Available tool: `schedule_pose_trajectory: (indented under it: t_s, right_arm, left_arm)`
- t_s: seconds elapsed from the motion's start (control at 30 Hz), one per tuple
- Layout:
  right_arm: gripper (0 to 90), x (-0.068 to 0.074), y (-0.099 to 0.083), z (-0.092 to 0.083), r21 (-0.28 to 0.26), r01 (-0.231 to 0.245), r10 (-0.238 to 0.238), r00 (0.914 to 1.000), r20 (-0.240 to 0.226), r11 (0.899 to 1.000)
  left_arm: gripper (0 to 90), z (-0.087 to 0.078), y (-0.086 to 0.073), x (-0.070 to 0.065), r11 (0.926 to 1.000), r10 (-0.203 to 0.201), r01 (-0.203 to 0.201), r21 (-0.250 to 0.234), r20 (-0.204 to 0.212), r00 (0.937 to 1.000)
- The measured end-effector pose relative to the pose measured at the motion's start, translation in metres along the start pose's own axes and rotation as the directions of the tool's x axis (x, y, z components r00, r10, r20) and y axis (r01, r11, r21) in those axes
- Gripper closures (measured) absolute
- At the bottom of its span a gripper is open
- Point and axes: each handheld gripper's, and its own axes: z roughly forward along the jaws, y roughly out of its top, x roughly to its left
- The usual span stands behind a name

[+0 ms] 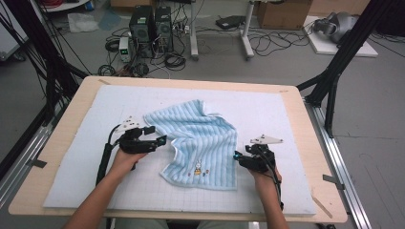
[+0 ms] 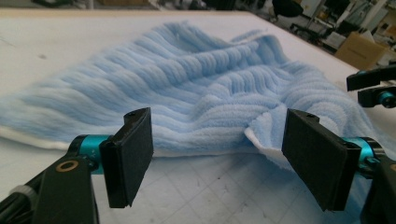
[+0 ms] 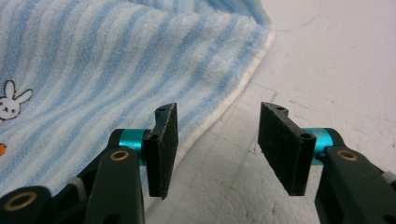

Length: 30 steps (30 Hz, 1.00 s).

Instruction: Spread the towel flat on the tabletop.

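Note:
A light blue striped towel (image 1: 198, 140) lies rumpled on the white gridded mat (image 1: 267, 114), with a small rabbit print (image 1: 197, 166) near its front edge. My left gripper (image 1: 161, 140) stands open at the towel's left edge, and its own view shows the towel (image 2: 201, 93) just beyond the jaws with a folded-up corner (image 2: 266, 133) between them. My right gripper (image 1: 237, 157) is open at the towel's right edge; there the towel (image 3: 116, 60) lies under and beyond the left jaw, its white hem (image 3: 224, 116) running between the jaws. Neither holds anything.
The mat covers a wooden table (image 1: 71, 109). The other gripper (image 2: 373, 88) shows at the right of the left gripper view. Black frame legs (image 1: 334, 71), computer towers (image 1: 150, 26) and cables stand on the floor beyond the table.

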Motion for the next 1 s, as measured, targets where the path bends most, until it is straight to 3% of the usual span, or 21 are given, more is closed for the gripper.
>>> schedule_pose_trajectory:
  t_s: [0.07,0.13,0.23,0.33,0.43,0.47,0.53,0.57,0.6,0.63,0.67,0.7,0.77,0.83,0.97,1.0]
  right_arm:
    - [41.8,-0.001,-0.001,0.000,-0.004,-0.008,0.008,0.9999,0.012,1.000]
    - [38.5,-0.002,-0.001,0.001,0.001,-0.020,0.020,0.9997,0.017,1.000]
    - [36.7,-0.002,-0.002,0.000,-0.007,-0.031,0.031,0.9993,0.019,0.999]
    - [36.9,-0.003,-0.002,-0.001,-0.010,-0.043,0.043,0.9991,0.005,0.999]
    - [36.9,-0.002,-0.002,-0.002,-0.010,-0.051,0.051,0.9987,-0.004,0.999]
    - [36.8,-0.002,-0.002,-0.001,-0.011,-0.048,0.048,0.9988,-0.009,0.999]
    - [36.6,-0.001,-0.001,-0.001,-0.010,-0.042,0.042,0.9989,-0.020,0.999]
    - [36.6,0.001,-0.001,-0.001,-0.010,-0.040,0.040,0.9988,-0.026,0.999]
    - [36.6,0.001,-0.001,0.000,-0.011,-0.030,0.029,0.9991,-0.032,0.999]
    - [36.8,0.002,-0.001,0.000,-0.009,-0.025,0.024,0.9990,-0.039,1.000]
    - [37.2,0.004,-0.001,0.001,-0.007,-0.019,0.019,0.9989,-0.043,1.000]
    - [37.2,0.005,-0.001,0.001,-0.005,-0.014,0.014,0.9988,-0.048,1.000]
    - [37.2,0.007,-0.001,0.002,-0.003,-0.011,0.010,0.9985,-0.053,1.000]
    - [37.6,0.009,0.000,0.002,-0.002,-0.011,0.011,0.9981,-0.060,1.000]
    - [38.3,0.013,0.000,0.005,0.006,-0.001,0.001,0.9975,-0.071,1.000]
    - [38.6,0.014,0.000,0.006,0.010,0.004,-0.003,0.9972,-0.075,1.000]
  left_arm:
    - [26.0,0.010,0.004,-0.005,0.9996,0.004,-0.004,0.028,-0.004,1.0000]
    - [25.5,0.020,0.009,-0.013,0.9975,0.037,-0.037,0.060,0.002,0.9993]
    - [26.6,0.035,0.015,-0.025,0.9866,0.103,-0.102,0.128,-0.002,0.9947]
    - [30.8,0.049,0.016,-0.034,0.9673,0.162,-0.157,0.199,-0.008,0.9868]
    - [37.9,0.063,0.011,-0.040,0.9352,0.227,-0.210,0.285,-0.028,0.9735]
    - [40.4,0.065,0.010,-0.040,0.9312,0.237,-0.218,0.292,-0.029,0.9712]
    - [43.5,0.065,0.011,-0.040,0.9346,0.233,-0.215,0.283,-0.030,0.9720]
    - [51.3,0.064,0.011,-0.040,0.9325,0.243,-0.230,0.279,-0.014,0.9699]
    - [63.0,0.062,0.011,-0.041,0.9249,0.270,-0.261,0.277,0.004,0.9629]
    - [74.4,0.060,0.012,-0.042,0.9127,0.309,-0.296,0.281,-0.002,0.9509]
    - [79.7,0.059,0.013,-0.041,0.9111,0.316,-0.302,0.281,-0.005,0.9488]
    - [81.2,0.056,0.014,-0.038,0.9138,0.311,-0.295,0.279,-0.012,0.9504]
    - [81.6,0.049,0.015,-0.031,0.9325,0.275,-0.257,0.254,-0.039,0.9605]
    - [81.6,0.041,0.016,-0.022,0.9448,0.245,-0.223,0.240,-0.064,0.9675]
    - [82.4,0.026,0.013,-0.002,0.9570,0.206,-0.171,0.234,-0.132,0.9697]
    - [82.5,0.023,0.013,0.001,0.9569,0.206,-0.168,0.237,-0.144,0.9680]
